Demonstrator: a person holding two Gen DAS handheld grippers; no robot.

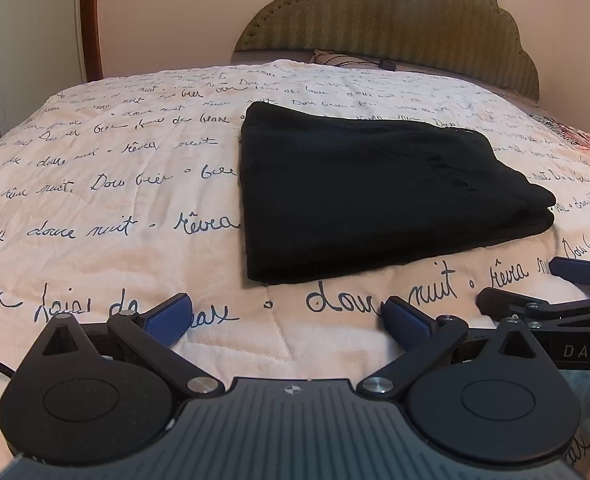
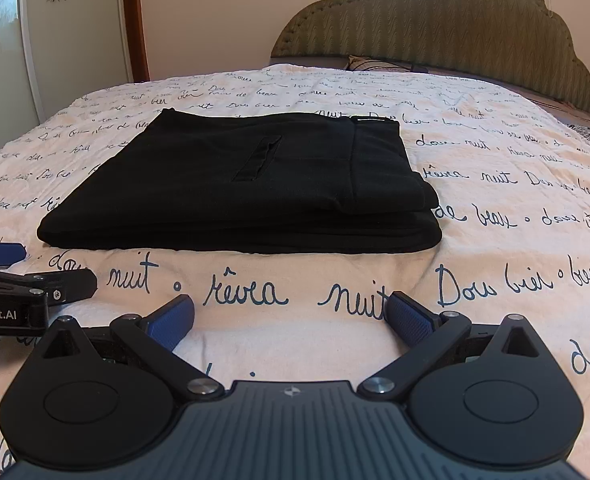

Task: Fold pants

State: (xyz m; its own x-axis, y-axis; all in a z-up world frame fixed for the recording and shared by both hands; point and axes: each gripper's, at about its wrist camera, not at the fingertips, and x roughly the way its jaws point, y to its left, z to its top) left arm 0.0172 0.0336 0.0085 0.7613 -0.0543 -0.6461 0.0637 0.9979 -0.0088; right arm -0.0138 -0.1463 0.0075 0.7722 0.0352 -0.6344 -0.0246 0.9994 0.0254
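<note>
The black pants [image 1: 371,192] lie folded into a flat rectangular stack on the bed, with a pocket slit on top in the right wrist view [image 2: 247,184]. My left gripper [image 1: 285,318] is open and empty, hovering just in front of the stack's near edge. My right gripper [image 2: 289,318] is open and empty, also short of the near edge. The right gripper shows at the right edge of the left wrist view [image 1: 535,286]; the left gripper shows at the left edge of the right wrist view [image 2: 43,266]. Neither touches the pants.
The bed is covered by a cream quilt [image 1: 115,200] printed with dark script. A padded olive headboard [image 2: 435,28] stands at the far end with a pillow [image 2: 371,63] below it. A wardrobe door with flower stickers [image 2: 55,20] is at the left.
</note>
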